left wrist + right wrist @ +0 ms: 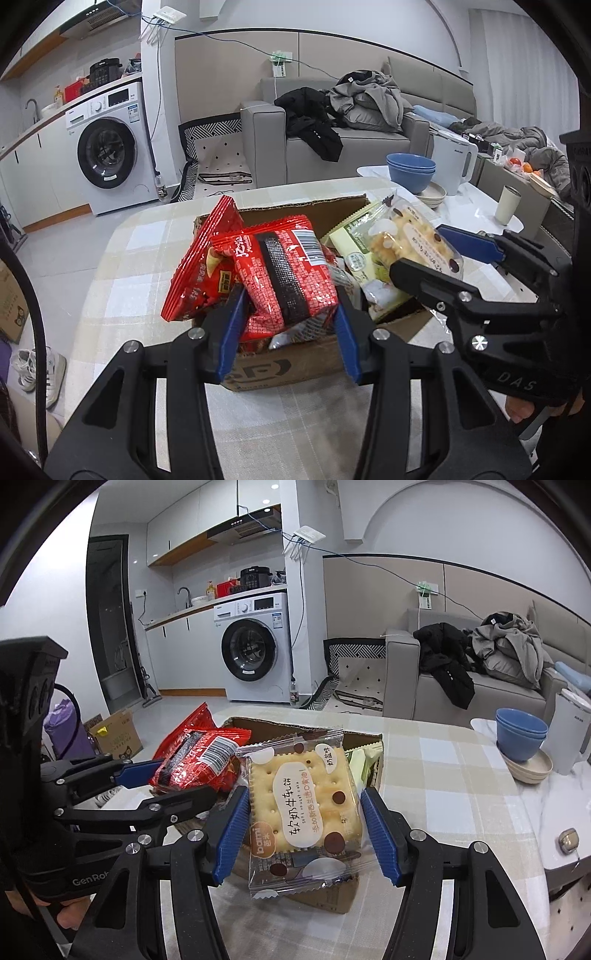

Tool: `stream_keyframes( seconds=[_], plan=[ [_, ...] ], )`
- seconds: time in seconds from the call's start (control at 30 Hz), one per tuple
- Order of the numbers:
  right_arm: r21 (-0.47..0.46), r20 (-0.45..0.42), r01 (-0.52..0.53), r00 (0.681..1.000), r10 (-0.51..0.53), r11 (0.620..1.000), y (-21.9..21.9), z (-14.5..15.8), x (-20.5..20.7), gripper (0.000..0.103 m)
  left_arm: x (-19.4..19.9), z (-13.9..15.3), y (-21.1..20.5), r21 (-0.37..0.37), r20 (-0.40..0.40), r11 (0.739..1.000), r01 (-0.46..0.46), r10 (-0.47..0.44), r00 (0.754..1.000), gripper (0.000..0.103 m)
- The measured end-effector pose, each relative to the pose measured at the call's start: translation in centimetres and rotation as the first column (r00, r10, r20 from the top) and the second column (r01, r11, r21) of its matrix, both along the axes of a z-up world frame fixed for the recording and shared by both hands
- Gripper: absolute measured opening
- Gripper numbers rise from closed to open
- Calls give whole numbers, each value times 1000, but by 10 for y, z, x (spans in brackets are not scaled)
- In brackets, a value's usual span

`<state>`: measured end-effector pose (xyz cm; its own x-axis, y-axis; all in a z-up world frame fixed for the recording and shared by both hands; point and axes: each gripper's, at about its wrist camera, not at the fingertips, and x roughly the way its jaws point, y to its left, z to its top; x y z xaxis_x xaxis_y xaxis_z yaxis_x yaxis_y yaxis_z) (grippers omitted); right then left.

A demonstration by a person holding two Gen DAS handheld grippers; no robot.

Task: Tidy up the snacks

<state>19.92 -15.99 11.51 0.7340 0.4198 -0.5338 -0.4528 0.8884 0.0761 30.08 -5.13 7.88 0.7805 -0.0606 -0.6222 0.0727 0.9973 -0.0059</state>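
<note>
A cardboard box (291, 365) full of snack packs stands on the checked tablecloth. My left gripper (290, 314) is shut on a red snack packet (288, 273) held over the box. Another red packet (199, 269) leans at the box's left. My right gripper (304, 812) is shut on a clear cracker packet (303, 808) above the box's right side; the cracker packet also shows in the left wrist view (410, 240), as does the right gripper (424, 254). A pale green pack (354, 254) lies in the box. The left gripper (177, 782) and the red packet (199, 760) also show in the right wrist view.
Stacked blue bowls (410, 170) on a beige plate, a white kettle (452, 162) and a white cup (508, 205) stand on the table's far right. A grey sofa (332, 147) with clothes and a washing machine (110, 147) are behind. A small device (569, 840) lies at the right.
</note>
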Motion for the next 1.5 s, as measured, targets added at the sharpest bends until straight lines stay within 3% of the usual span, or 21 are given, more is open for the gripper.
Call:
stream_keyframes(
  seconds=[0.37, 0.47, 0.5, 0.6, 0.77, 0.8, 1.03, 1.3, 1.5],
  plan=[
    [10, -20, -23, 1000, 23, 1000, 4, -2, 17, 63, 27, -11, 10, -3, -33, 1000, -4, 4, 999, 44],
    [15, -9, -18, 1000, 18, 1000, -4, 2, 11, 78, 23, -12, 10, 0, -33, 1000, -3, 3, 999, 51],
    [19, -4, -16, 1000, 16, 1000, -7, 3, 8, 85, 19, -10, 9, -4, -25, 1000, 1, -1, 1000, 56],
    [38, 1, 1, 1000, -1, 999, -19, 7, -3, 99, 7, -5, 8, -11, 9, 1000, 4, -4, 1000, 83],
    [47, 9, 21, 1000, -22, 999, -35, 8, -20, 103, -16, 2, 11, -41, 44, 999, 21, -20, 999, 92],
    [53, 8, 21, 1000, -22, 998, -37, 7, -25, 103, -23, 3, 12, -47, 57, 999, 23, -20, 998, 103],
    [84, 23, -3, 1000, 1, 997, -44, -3, -50, 103, -57, -7, 22, -69, 97, 998, 1, 6, 995, 102],
    [119, 45, -15, 999, 9, 993, -49, -18, -74, 103, -91, -41, 39, -103, 95, 994, -18, 28, 995, 102],
    [132, 64, -24, 998, 16, 991, -50, -27, -83, 103, -112, -59, 46, -89, 126, 996, -30, 42, 991, 102]
  ],
)
